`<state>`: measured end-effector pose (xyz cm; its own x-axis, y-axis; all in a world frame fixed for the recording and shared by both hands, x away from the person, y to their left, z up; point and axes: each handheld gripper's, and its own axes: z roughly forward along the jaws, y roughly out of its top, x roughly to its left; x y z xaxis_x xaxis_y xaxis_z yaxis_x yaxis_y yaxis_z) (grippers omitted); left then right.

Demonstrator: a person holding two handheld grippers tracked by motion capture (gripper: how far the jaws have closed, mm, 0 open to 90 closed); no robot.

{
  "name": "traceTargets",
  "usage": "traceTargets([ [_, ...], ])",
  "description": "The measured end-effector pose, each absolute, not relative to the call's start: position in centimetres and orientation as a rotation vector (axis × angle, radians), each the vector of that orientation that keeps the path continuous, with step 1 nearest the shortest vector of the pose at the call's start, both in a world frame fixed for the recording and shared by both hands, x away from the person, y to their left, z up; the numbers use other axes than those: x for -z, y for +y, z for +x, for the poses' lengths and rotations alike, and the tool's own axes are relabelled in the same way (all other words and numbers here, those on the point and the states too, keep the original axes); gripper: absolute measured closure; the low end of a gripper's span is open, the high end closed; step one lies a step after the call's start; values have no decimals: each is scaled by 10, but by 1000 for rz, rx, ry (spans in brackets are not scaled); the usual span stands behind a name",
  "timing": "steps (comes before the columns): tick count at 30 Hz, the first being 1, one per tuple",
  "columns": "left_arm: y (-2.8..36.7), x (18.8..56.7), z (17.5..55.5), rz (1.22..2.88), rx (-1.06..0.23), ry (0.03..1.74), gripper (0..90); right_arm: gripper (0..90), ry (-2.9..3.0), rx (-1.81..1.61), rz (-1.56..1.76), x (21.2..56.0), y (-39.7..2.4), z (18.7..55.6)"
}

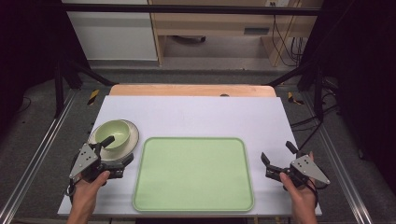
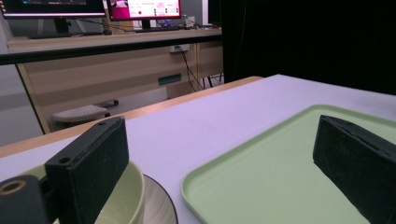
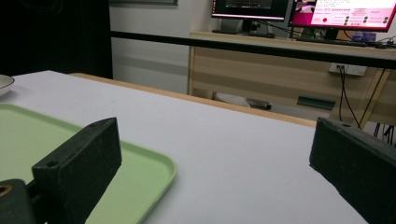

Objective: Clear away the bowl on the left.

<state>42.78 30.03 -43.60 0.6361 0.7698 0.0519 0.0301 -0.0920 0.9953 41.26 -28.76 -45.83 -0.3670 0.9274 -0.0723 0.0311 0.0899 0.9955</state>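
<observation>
Spreading across most of the frame in the high view, the white table [image 1: 196,112] carries a pale green tray [image 1: 194,175] at lower centre, bare and lying flat. To the left of the tray, at middle left of the frame, a cream plate [image 1: 133,140] sits with a light green bowl [image 1: 114,132] resting upright on it; plate and tray are just beside each other but apart. The left gripper [image 1: 117,150] hovers at the near edge of the bowl, its jaws spread wide with nothing pinched, one jaw reaching over the bowl's rim and the other lying outside towards the tray; in the left gripper view that near jaw overlaps the rim at lower left. The right gripper [image 1: 278,152] rests at lower right, beside the tray's right edge, likewise released and empty. The step in hand looks like taking the bowl, probably for the tray. To do it well, one jaw should drop inside the wall and the other outside, closing squarely on the rim so the bowl lifts level without dragging the plate.
</observation>
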Motion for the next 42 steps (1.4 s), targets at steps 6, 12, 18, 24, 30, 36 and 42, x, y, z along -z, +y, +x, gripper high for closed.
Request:
traceTargets([
  [6,307,433,428,1529,-723,704,35,29,1587,-1392,965,459,-277,413],
  [12,315,429,428,1501,-737,723,36,29,1617,-1382,956,460,-273,414],
  [18,325,420,425,1487,-778,747,35,36,1619,-1366,1006,460,-272,414],
  [24,343,408,422,1443,-849,816,36,40,1630,-1357,996,460,-269,415],
  [30,357,402,420,1432,-902,869,39,41,1635,-1350,991,460,-267,415],
  [36,365,399,422,1429,-940,950,64,45,1630,-1347,994,460,-267,415],
  [42,369,391,428,1483,-978,1020,95,50,1630,-1341,993,461,-266,415],
])
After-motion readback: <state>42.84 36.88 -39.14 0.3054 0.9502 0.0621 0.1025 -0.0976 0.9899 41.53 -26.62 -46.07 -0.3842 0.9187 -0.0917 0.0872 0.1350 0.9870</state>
